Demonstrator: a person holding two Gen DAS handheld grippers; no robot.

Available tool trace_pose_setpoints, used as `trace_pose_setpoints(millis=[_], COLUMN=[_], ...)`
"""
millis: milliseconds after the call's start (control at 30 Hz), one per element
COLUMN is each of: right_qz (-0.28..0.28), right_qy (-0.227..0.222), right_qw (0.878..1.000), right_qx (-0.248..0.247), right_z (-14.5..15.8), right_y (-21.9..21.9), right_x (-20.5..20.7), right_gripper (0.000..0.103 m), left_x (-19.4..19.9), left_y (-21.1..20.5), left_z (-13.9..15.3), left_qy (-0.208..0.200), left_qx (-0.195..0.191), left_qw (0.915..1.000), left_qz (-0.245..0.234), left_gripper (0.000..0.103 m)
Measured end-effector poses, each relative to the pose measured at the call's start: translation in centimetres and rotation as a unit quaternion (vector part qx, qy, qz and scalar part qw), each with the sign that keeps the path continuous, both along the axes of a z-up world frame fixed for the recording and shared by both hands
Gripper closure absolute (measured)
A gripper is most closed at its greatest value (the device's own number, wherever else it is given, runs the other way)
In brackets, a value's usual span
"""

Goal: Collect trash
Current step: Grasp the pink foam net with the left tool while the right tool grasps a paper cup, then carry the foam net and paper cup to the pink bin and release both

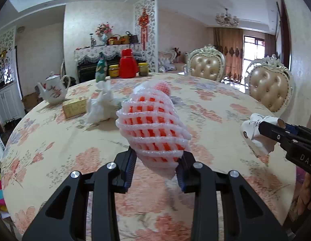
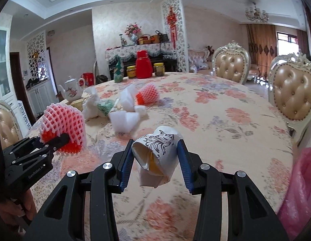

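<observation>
Foam scraps [image 2: 123, 118], teapot [image 2: 72, 92], thermos [image 2: 143, 64] on tablecloth [image 2: 225, 124].

Bright, even daylight – it enters by the window [image 1: 253, 48] at two o'clock. Fisheye bending darkens every corner; the tablecloth [image 2: 215, 120] smears slightly.

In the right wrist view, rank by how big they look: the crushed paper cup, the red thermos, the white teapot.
1. crushed paper cup, though it sits nearest the camera, in the right gripper
2. red thermos
3. white teapot, close to the thermos, so unsure
</observation>
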State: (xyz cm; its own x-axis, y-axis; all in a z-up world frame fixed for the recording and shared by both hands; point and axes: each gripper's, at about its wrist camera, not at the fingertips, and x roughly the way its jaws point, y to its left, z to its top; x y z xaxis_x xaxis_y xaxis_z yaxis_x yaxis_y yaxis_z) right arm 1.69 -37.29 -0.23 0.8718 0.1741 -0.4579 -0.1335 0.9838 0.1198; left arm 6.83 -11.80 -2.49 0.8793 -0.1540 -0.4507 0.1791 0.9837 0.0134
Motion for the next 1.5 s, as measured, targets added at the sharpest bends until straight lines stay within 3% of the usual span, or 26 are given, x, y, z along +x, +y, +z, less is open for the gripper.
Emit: trace_pose_setpoints(millis=[433, 733, 1133, 1500], right_qz=[-0.085, -0.162, -0.283, -0.35], right_qy=[-0.014, -0.029, -0.019, 0.0], right_qw=[0.996, 0.986, 0.959, 0.937], right_qx=[0.018, -0.004, 0.009, 0.016], right_z=[0.0, 0.5, -1.2, -2.9], right_y=[-7.5, -13.2, -23.1, -29.5], right_x=[-3.7, -6.8, -11.9, -14.4], right_gripper=[0.061, 0.061, 0.061, 0.061], left_x=[-1.1, -1.3, -2.8, -3.5], left_y=[-6.6, -13.1, -24.7, -35.6], left_z=[0.5, 0.7, 1.2, 0.3], left_qy=[-0.009, -0.006, -0.008, 0.01], left_qx=[0.008, 0.003, -0.006, -0.019], left_qw=[0.997, 0.9875, 0.9565, 0.9177], left_qz=[-0.077, -0.157, -0.292, -0.397], left_gripper=[0.069, 0.069, 0.069, 0.068])
